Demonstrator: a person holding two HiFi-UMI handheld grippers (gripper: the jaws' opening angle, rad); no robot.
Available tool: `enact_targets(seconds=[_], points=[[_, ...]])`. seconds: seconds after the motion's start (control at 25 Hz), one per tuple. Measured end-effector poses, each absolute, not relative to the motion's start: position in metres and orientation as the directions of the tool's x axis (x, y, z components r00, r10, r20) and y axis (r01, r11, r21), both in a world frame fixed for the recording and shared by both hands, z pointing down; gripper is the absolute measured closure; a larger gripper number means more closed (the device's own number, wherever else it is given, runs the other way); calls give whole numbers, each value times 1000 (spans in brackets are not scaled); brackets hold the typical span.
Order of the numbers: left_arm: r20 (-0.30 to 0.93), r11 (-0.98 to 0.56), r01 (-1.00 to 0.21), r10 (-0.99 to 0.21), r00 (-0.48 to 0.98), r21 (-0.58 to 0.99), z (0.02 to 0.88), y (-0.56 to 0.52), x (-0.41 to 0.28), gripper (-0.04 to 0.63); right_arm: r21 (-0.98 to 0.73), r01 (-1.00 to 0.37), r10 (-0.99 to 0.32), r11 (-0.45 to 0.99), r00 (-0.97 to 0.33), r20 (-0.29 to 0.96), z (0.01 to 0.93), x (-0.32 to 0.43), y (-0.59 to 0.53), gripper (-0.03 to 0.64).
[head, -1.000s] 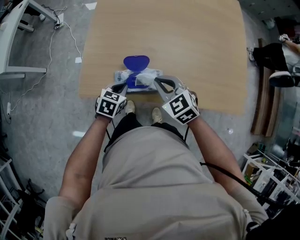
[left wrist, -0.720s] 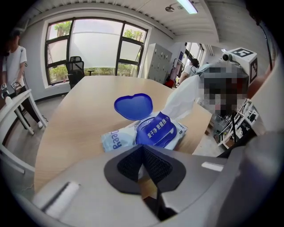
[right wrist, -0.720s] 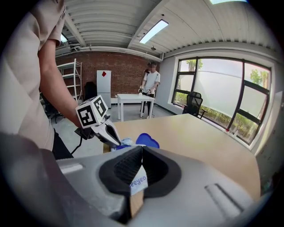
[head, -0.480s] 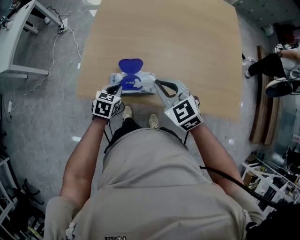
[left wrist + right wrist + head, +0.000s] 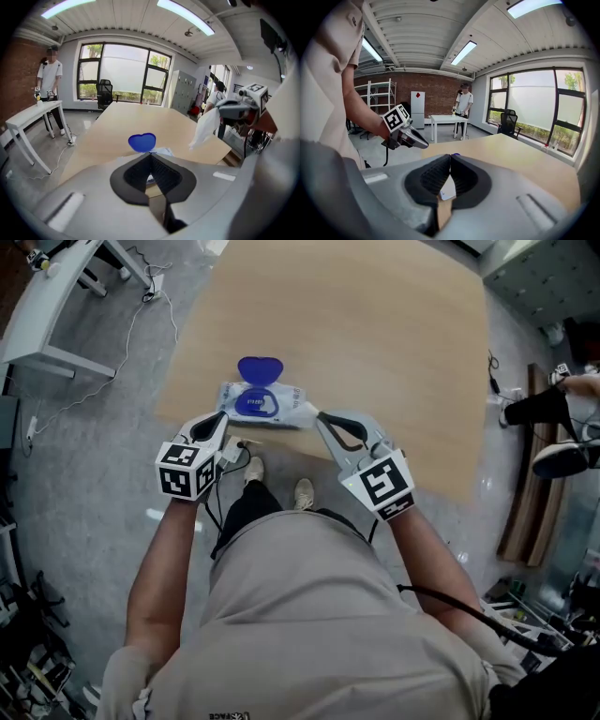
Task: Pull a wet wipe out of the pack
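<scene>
Keep the right gripper jaws clamped on the wipe and draw up and rightward, steadily, so the sheet doesn't tear. Left gripper jaws closed, seemingly empty; better pressed onto the pack should it lift. Lies at the table's near edge, long axis left-right, lid open toward the far side.

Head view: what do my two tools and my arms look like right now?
The left tool and the right tool are light grey plastic with black ribbed pads. Each carries a white cube with black square markers. A thin black cable trails from each tool. The shirt is beige, with short sleeves.
</scene>
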State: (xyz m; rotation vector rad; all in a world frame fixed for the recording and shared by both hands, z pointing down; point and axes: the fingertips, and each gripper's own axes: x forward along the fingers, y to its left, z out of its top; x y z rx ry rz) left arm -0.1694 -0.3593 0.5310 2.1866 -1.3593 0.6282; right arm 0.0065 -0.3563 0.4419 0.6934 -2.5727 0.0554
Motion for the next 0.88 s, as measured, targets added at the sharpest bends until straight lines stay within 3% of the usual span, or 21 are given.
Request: enact_targets(seconds=[0.24, 0.48, 0.88], points=[[464, -363, -917, -792, 398, 166, 444, -307, -155, 588, 52, -443, -426, 895, -815, 393, 428, 28, -331, 612], [459, -479, -875, -765, 452, 64, 399, -258, -118, 589, 57, -442, -432, 895, -830, 354, 412, 50, -303, 612], [313, -579, -806, -748, 586, 124, 339, -194, -76, 589, 64, -501, -496, 863, -816, 297, 371, 55, -231, 612]])
